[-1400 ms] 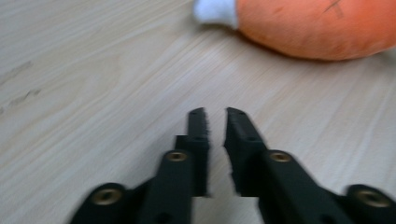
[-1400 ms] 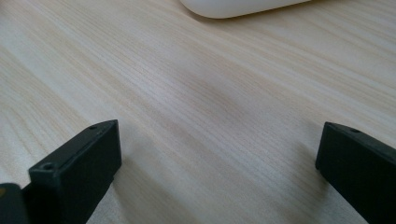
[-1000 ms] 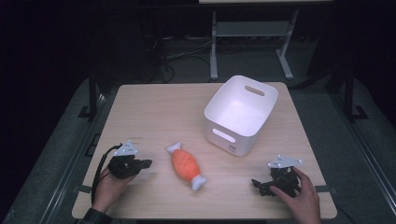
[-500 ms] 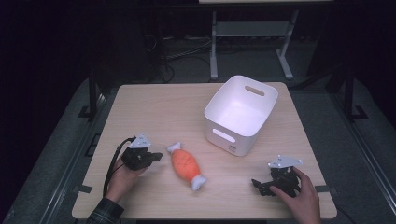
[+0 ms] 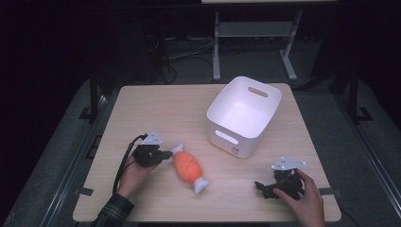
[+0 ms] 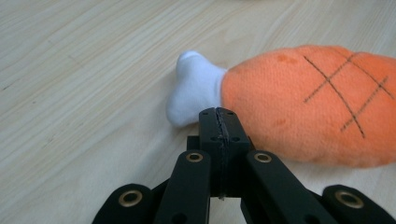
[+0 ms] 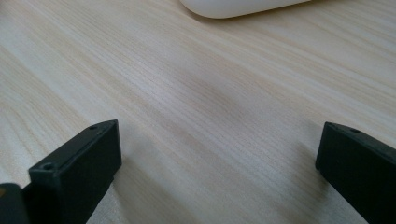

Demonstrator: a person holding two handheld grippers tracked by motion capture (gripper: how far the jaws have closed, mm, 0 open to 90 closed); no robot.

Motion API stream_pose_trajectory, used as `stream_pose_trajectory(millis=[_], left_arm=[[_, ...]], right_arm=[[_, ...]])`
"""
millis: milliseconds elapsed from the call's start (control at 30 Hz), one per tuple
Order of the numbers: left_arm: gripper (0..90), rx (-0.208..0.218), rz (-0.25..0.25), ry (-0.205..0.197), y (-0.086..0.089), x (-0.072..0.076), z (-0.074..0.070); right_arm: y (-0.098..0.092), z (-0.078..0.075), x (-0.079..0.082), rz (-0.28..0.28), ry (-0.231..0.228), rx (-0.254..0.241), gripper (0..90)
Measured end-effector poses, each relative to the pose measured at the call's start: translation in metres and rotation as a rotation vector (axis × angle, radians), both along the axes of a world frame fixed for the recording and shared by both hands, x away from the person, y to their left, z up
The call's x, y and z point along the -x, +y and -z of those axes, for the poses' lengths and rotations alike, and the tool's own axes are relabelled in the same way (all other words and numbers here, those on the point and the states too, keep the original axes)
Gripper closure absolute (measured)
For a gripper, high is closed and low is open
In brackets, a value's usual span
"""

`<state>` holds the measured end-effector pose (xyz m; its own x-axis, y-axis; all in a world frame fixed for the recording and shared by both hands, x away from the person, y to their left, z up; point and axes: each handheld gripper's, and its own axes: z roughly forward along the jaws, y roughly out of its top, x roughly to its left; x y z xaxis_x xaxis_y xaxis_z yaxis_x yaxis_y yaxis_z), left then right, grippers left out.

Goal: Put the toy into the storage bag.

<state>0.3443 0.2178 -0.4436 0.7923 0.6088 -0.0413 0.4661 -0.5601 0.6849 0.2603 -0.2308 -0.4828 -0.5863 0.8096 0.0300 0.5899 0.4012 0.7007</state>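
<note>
An orange plush fish (image 5: 188, 166) with white ends lies on the wooden table (image 5: 165, 109), front centre. My left gripper (image 5: 165, 154) sits just left of its upper white end, shut with nothing between the jaws. In the left gripper view the closed gripper tip (image 6: 218, 116) is right at the toy (image 6: 317, 107), where the white end (image 6: 194, 93) meets the orange body. My right gripper (image 5: 261, 187) rests at the front right of the table, open and empty. In the right gripper view its two pads (image 7: 88, 158) stand wide apart over bare wood.
A white plastic bin (image 5: 243, 116) with handle cut-outs stands right of centre, behind the fish. Its rounded bottom edge (image 7: 243, 7) shows at the top of the right gripper view. The table's front edge is close to both hands. Metal frame legs stand behind the table.
My left gripper has slid right across the table toward the fish's white end, still shut. The right gripper and the fish have stayed put.
</note>
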Motion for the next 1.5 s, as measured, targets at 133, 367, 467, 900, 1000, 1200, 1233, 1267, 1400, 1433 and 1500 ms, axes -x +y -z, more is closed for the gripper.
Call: stream_pose_trajectory(millis=[133, 367, 467, 900, 1000, 1200, 1233, 1267, 1400, 1433, 1500], left_arm=[[89.6, -0.008, -0.002, 0.009, -0.005, -0.004, 0.004], [89.5, -0.006, 0.0, 0.007, -0.013, -0.01, 0.004], [89.6, -0.003, 0.003, 0.004, -0.018, -0.013, 0.003], [89.6, 0.017, 0.022, 0.004, -0.038, -0.024, 0.004], [89.5, 0.015, 0.032, 0.001, -0.043, -0.026, 0.002], [89.6, 0.033, 0.046, 0.011, -0.053, -0.031, 0.006], [89.6, 0.036, 0.051, 0.011, -0.055, -0.032, 0.006], [89.6, 0.044, 0.048, 0.009, -0.056, -0.032, 0.007], [89.6, 0.035, 0.066, 0.016, -0.062, -0.033, 0.005], [89.6, 0.035, 0.073, 0.014, -0.064, -0.033, 0.004], [89.6, 0.03, 0.082, 0.007, -0.069, -0.033, 0.003]], right_arm=[[0.0, 0.0, 0.0, 0.0, 0.0, 0.0, 0.0], [0.0, 0.0, 0.0, 0.0, 0.0, 0.0, 0.0], [0.0, 0.0, 0.0, 0.0, 0.0, 0.0, 0.0], [0.0, 0.0, 0.0, 0.0, 0.0, 0.0, 0.0], [0.0, 0.0, 0.0, 0.0, 0.0, 0.001, 0.0], [0.0, 0.0, 0.0, 0.0, 0.0, 0.001, 0.0], [0.0, 0.0, 0.0, 0.001, 0.0, 0.001, 0.0], [0.0, 0.0, 0.0, 0.002, 0.0, 0.001, 0.0], [0.0, 0.0, 0.0, 0.002, 0.0, 0.001, 0.0], [0.0, 0.0, 0.0, 0.002, 0.0, 0.001, 0.0], [0.0, 0.0, 0.0, 0.002, 0.001, 0.001, 0.0]])
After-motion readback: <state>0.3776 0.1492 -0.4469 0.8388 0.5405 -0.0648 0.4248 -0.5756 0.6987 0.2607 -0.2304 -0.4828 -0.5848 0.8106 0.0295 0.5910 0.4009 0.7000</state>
